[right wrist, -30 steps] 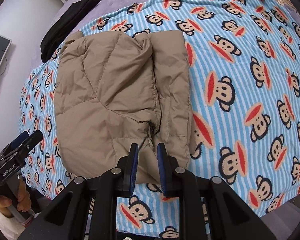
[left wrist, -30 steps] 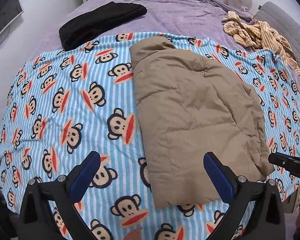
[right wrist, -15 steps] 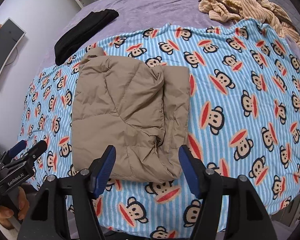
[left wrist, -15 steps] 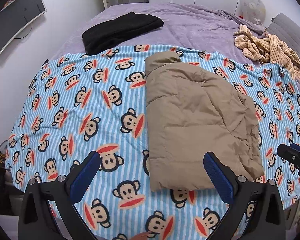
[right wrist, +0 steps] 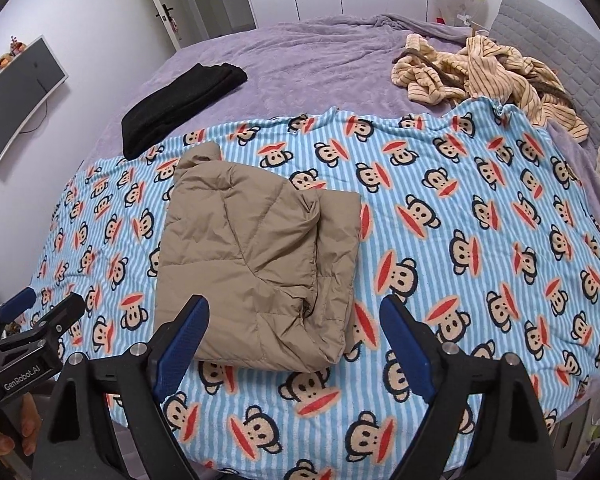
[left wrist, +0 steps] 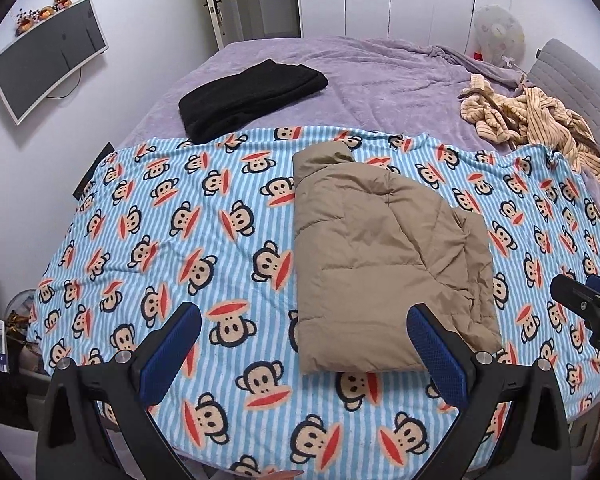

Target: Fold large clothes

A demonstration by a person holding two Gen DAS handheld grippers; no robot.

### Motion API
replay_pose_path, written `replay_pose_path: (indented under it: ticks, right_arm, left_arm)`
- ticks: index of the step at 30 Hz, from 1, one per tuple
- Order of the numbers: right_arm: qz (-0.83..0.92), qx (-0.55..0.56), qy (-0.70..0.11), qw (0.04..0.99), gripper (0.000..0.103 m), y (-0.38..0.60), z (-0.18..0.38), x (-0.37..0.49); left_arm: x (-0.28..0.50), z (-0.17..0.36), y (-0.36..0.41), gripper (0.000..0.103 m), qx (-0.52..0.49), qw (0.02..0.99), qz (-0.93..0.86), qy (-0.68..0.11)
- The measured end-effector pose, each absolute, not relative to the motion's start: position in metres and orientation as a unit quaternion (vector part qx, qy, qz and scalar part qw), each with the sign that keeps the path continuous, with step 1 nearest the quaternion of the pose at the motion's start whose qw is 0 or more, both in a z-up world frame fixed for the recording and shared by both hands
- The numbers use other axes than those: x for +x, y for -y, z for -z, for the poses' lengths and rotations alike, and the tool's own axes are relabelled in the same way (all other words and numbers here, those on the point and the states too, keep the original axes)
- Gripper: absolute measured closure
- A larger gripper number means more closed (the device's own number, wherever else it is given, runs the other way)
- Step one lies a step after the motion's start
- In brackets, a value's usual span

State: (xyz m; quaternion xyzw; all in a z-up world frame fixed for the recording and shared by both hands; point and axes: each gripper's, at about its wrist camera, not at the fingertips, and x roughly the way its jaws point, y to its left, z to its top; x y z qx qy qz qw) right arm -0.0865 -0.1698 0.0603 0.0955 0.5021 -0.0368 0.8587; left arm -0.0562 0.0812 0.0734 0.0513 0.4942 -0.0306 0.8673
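Both grippers hang empty above the bed: left gripper (left wrist: pixel 304 328) spread wide, right gripper (right wrist: pixel 294 318) just opened wide, nothing between, and the folded tan jacket (right wrist: pixel 260 268) lies on the monkey blanket (right wrist: pixel 460 240).

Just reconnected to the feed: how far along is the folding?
Done: the tan jacket lies folded on the monkey blanket, and a black garment sits folded behind. In hand: nothing, since the left gripper and right gripper, jaws just opened, are empty. Left: the striped clothes, heaped unfolded.
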Motion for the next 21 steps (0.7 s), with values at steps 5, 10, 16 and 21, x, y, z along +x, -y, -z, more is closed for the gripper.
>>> replay_pose_path:
  ticks: [5, 10, 16, 21]
  right_arm:
    - [0.045, 0.098, -0.495, 0.862, 0.014, 0.171, -0.067, -0.091]
    - [0.047, 0.093, -0.492, 0.864, 0.014, 0.168, -0.07, -0.096]
    - [0.046, 0.089, -0.493, 0.864, 0.014, 0.166, -0.07, -0.098]
    - [0.048, 0.092, -0.493, 0.864, 0.014, 0.164, -0.07, -0.101]
  left_arm:
    - [-0.062, -0.078, -0.086, 0.0, 0.049, 0.868, 0.02, -0.494]
    - [-0.066, -0.079, -0.089, 0.0, 0.042, 0.867, 0.016, -0.496]
    - [-0.068, -0.078, -0.09, 0.0, 0.04, 0.866, 0.015, -0.498]
    - [-0.069, -0.078, -0.09, 0.0, 0.038, 0.866, 0.014, -0.498]
